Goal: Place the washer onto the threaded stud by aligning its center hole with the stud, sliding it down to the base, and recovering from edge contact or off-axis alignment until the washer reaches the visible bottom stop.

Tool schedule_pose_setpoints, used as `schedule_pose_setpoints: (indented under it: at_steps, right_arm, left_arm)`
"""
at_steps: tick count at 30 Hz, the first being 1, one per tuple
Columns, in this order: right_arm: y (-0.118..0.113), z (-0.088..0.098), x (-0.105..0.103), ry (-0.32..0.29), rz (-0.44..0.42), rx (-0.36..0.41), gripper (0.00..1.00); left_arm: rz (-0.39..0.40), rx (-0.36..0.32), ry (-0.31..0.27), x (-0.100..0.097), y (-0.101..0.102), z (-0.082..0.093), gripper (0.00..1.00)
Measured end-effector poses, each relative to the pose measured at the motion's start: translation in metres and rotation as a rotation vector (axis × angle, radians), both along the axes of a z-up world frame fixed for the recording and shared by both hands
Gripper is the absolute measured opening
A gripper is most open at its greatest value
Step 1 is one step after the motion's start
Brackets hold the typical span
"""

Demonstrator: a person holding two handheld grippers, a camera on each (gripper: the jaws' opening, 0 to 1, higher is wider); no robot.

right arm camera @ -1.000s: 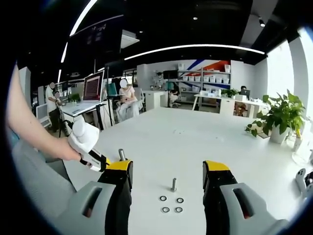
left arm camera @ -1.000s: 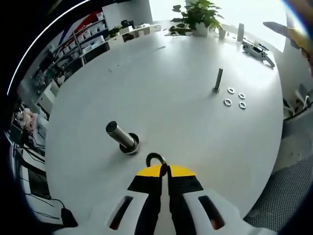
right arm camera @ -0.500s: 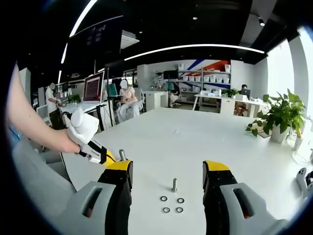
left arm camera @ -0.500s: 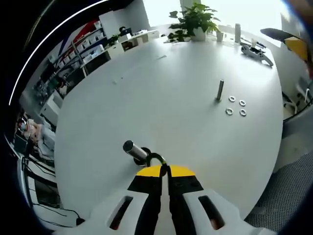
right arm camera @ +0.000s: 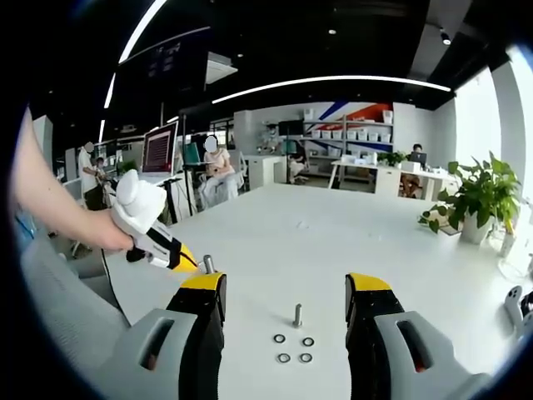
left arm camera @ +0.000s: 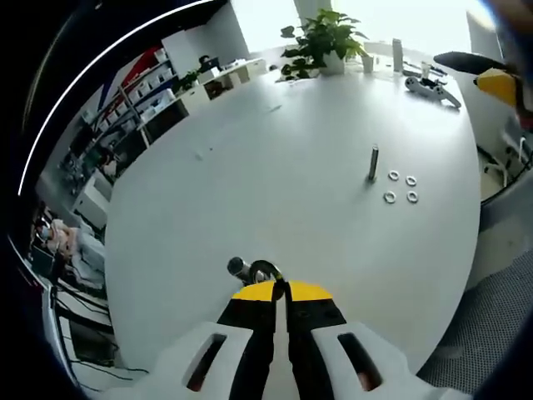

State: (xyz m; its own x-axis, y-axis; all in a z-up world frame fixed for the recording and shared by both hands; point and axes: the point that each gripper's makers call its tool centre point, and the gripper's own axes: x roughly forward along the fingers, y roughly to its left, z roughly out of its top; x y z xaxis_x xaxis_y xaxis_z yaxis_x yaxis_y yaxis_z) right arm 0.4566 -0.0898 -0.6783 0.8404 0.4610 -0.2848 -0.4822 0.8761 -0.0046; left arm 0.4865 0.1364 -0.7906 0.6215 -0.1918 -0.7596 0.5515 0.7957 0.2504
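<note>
My left gripper (left arm camera: 281, 288) is shut on a steel washer (left arm camera: 266, 268) that stands up from its yellow tips. The large threaded stud (left arm camera: 238, 267) rises from the white table just behind and left of the washer, its top close to the ring. In the right gripper view the left gripper (right arm camera: 155, 234) hangs in a person's hand, tilted down toward that stud (right arm camera: 208, 264). My right gripper (right arm camera: 286, 293) is open and holds nothing, well above the table.
A thinner stud (left arm camera: 373, 162) stands farther out on the round white table (left arm camera: 275, 142), with several loose washers (left arm camera: 400, 187) beside it. Both show between my right jaws, the stud (right arm camera: 297, 315) and the washers (right arm camera: 292, 349). Potted plants and a tool lie at the far edge.
The left gripper has risen and shifted with the washer, so the large stud now sits right behind the ring instead of well to its left. The right gripper has held still.
</note>
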Motion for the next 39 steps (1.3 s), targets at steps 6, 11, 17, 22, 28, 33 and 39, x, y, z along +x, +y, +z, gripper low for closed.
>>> schedule_pose_setpoints:
  at_steps: [6, 11, 17, 22, 28, 33, 39]
  right_arm:
    - [0.000, 0.001, 0.000, -0.002, -0.001, 0.001, 0.60]
    - [-0.001, 0.001, 0.000, -0.003, -0.003, 0.002, 0.60]
    - [-0.002, 0.001, 0.000, -0.001, -0.003, 0.004, 0.60]
    - [-0.002, 0.000, 0.001, 0.003, -0.005, 0.008, 0.60]
    - [-0.002, 0.000, 0.000, 0.005, -0.003, 0.007, 0.60]
    - [-0.001, -0.001, 0.000, 0.007, 0.000, 0.004, 0.60]
    - [-0.001, -0.002, 0.000, 0.010, -0.003, 0.006, 0.60]
  left_arm:
    - [-0.013, 0.025, -0.007, 0.007, 0.004, 0.008, 0.01]
    - [-0.036, 0.058, -0.011, 0.013, 0.006, 0.009, 0.01]
    - [-0.082, 0.112, -0.003, 0.020, 0.008, 0.008, 0.01]
    - [-0.084, 0.122, 0.002, 0.024, 0.010, 0.007, 0.01]
    - [-0.095, 0.127, 0.011, 0.026, 0.007, 0.004, 0.01]
    - [-0.110, 0.142, 0.015, 0.028, 0.006, 0.004, 0.01]
    - [-0.109, 0.149, 0.015, 0.032, 0.009, 0.005, 0.01]
